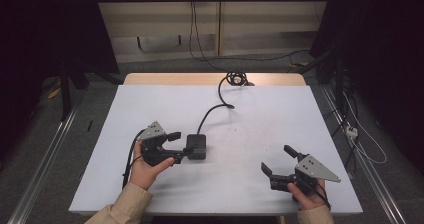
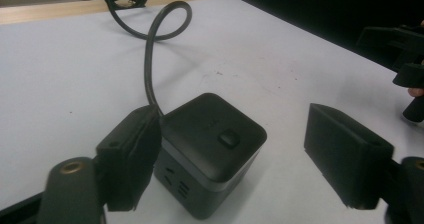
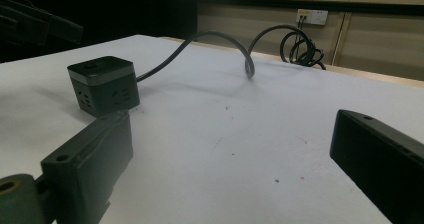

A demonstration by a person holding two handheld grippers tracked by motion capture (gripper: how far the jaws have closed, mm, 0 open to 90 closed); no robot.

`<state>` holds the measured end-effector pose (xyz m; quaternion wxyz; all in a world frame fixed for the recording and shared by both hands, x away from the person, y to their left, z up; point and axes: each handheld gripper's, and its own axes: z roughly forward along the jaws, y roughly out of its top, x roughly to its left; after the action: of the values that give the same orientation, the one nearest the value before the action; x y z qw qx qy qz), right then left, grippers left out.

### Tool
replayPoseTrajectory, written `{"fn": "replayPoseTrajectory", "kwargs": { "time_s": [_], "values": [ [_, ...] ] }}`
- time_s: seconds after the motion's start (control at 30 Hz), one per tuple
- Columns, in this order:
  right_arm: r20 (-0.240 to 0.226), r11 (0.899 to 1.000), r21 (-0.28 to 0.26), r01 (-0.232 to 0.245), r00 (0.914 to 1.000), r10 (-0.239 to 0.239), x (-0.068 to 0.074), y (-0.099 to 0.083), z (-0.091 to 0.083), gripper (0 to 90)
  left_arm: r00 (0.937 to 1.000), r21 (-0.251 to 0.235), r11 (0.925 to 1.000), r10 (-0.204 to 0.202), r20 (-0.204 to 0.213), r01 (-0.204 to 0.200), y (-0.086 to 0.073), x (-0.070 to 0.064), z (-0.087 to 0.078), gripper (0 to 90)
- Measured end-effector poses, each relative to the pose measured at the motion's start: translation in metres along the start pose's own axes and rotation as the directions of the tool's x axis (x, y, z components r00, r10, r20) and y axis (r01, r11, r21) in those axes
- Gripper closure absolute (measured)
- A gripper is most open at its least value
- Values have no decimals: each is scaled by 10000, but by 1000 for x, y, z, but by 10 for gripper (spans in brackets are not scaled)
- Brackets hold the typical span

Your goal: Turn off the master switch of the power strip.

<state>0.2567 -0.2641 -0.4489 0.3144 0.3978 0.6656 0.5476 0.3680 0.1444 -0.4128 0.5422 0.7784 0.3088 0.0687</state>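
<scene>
The work in hand is the taking of the black cube power socket (image 1: 196, 146), which stands on the white table (image 1: 260, 129) left of the middle, with its black cord (image 1: 210, 113) running away toward the far edge, where it ends in a coil (image 1: 236, 78).

The left gripper (image 1: 176, 147) is at the socket. Its jaws are spread wide, and in the left gripper view one jaw stands right against the cube's side by the cord, perhaps touching it, while the other jaw stands well apart from the opposite side. So the cube power socket (image 2: 210, 151) is between the jaws but it is not clamped. On top it has a small button, and on its side faces there are outlet slots.

The right gripper (image 1: 280, 160) is near the front right of the table, well apart from the socket. Its jaws are also spread and they hold nothing. In the right gripper view the cube power socket (image 3: 104, 84) is seen far off, with the cord (image 3: 220, 41) arching behind it.

I judge that this is the approach step, almost finished. The next move calls for centring the cube between the jaws and then closing them on two flat opposite sides, without pinching the cord. If only one jaw pushes, the cube may slide or turn on the smooth table.
</scene>
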Motion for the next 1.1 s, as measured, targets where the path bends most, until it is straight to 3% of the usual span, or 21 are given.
{"fn": "replayPoseTrajectory", "kwargs": {
  "time_s": [0.57, 1.1],
  "values": [
    [-30, 10000, 3, -8, 10000, 8, 0, 0, 0, 30, 9997, -295, 9996, -23, -252, 15, -6, 10, -22, 115],
    [-25, 10000, -14, -1, 10000, 1, 0, 1, 0, 29, 9990, -228, 9997, 71, -450, -82, -19, 19, -40, 76]
  ]
}}
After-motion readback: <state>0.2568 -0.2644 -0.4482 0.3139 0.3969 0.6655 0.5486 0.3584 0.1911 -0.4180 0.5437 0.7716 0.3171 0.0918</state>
